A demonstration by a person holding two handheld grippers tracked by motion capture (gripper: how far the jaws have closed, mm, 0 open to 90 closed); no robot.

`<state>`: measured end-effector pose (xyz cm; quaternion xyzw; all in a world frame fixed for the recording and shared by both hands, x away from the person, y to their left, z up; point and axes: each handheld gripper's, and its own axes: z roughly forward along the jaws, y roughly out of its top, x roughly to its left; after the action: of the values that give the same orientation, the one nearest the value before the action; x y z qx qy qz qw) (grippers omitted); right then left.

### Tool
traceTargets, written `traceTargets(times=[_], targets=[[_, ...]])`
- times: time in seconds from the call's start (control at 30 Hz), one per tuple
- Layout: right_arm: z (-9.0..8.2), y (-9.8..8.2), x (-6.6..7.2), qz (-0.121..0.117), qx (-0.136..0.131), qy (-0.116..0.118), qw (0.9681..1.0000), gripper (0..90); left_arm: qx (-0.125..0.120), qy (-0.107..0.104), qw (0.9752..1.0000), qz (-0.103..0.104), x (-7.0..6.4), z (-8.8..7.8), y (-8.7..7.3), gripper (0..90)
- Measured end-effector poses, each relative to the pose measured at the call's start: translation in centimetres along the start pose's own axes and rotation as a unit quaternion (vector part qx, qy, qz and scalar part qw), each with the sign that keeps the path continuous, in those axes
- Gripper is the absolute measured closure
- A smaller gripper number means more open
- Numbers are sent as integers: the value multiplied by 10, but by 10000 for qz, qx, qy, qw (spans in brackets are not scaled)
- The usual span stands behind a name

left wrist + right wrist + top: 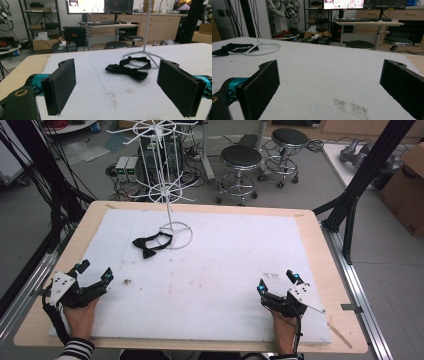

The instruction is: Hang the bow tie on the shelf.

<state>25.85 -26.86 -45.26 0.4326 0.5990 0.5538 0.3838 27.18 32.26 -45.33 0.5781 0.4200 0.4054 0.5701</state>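
Black bow tie (151, 244) x1, white wire rack (165, 170) x1, 2 hand-held grippers, left (95, 272) & right (278, 281), jaws apart, empty

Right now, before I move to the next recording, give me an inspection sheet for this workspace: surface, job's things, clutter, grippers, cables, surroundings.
Surface: white foam sheet on a light wooden table, with dark smudges.
Job's things: black fabric bow tie lying flat, its strap overlapping the ring base of the white wire hook stand.
Clutter: nothing seen.
Grippers: left gripper and right gripper rest near the front edge, jaws apart, holding nothing.
Cables: a black cable trails from the right gripper.
Surroundings: two black round stools, a cardboard box, floor wiring.
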Motion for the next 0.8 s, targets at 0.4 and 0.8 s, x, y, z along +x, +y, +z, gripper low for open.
traceTargets(times=[0.4,0.8], targets=[[0,0,0,6,-10,-16,10000,15,107,24,9999,-34,0,2,1,159],[0,0,0,36,7,-25,10000,16,555,36,9979,-326,8,8,5,158]])
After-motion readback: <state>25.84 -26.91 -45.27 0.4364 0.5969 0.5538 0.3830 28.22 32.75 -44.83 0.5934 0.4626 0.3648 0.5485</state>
